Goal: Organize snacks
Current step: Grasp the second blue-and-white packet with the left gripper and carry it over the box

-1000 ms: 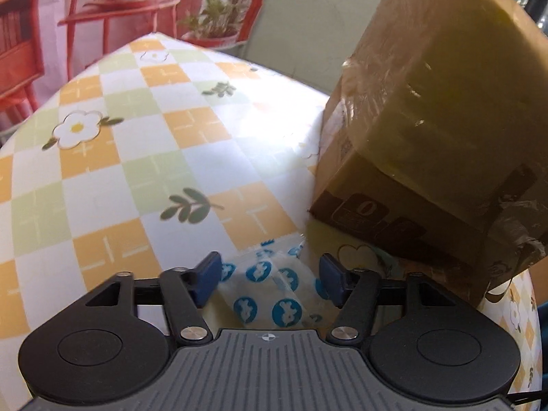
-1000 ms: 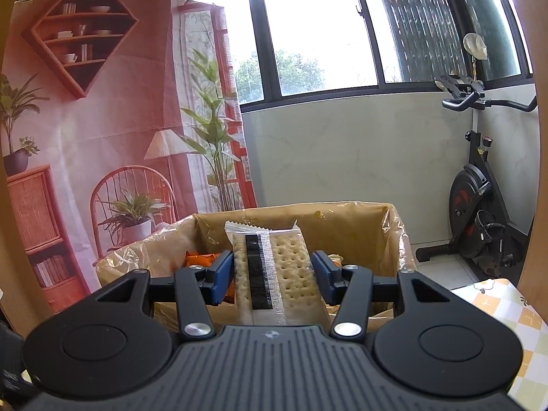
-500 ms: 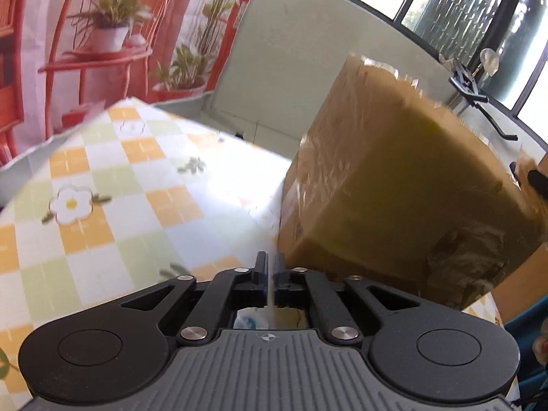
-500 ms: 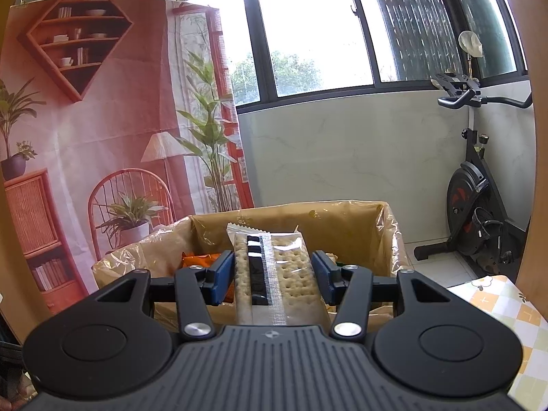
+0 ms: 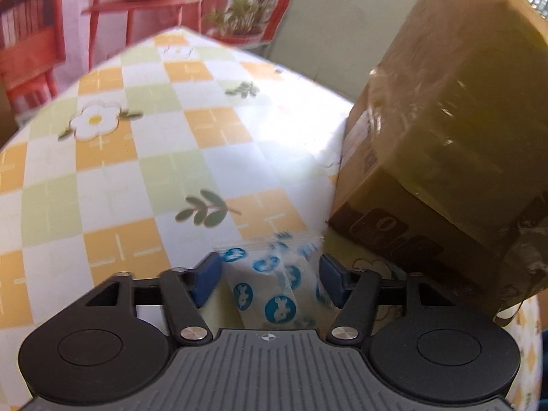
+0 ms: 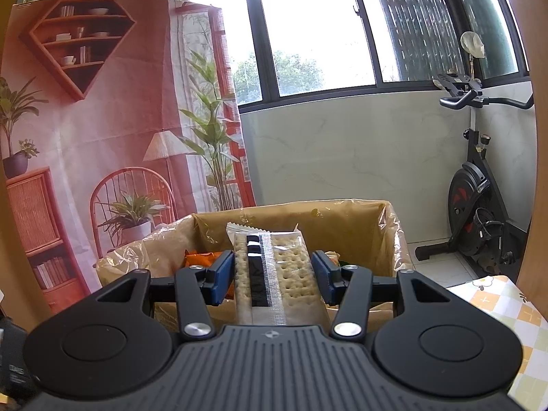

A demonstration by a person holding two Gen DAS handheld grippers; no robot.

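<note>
In the left wrist view a clear snack packet with blue round prints (image 5: 274,284) lies on the checked tablecloth, between the blue pads of my left gripper (image 5: 270,274), which stands open around it. The brown cardboard box (image 5: 441,130) wrapped in plastic film stands just right of it. In the right wrist view my right gripper (image 6: 272,274) is shut on a clear pack of crackers (image 6: 274,267) and holds it above the open box (image 6: 387,219). An orange snack bag (image 6: 202,258) lies inside the box.
The tablecloth (image 5: 113,171) with orange and green checks stretches left and ahead of the left gripper, ending at a rounded far edge. An exercise bike (image 6: 479,212) stands on the floor right of the box. A printed backdrop (image 6: 102,120) hangs behind.
The left gripper was open around the blue-print packet, then appeared shut and raised, and now stands open around the packet low on the table again. The right gripper has held the crackers almost still.
</note>
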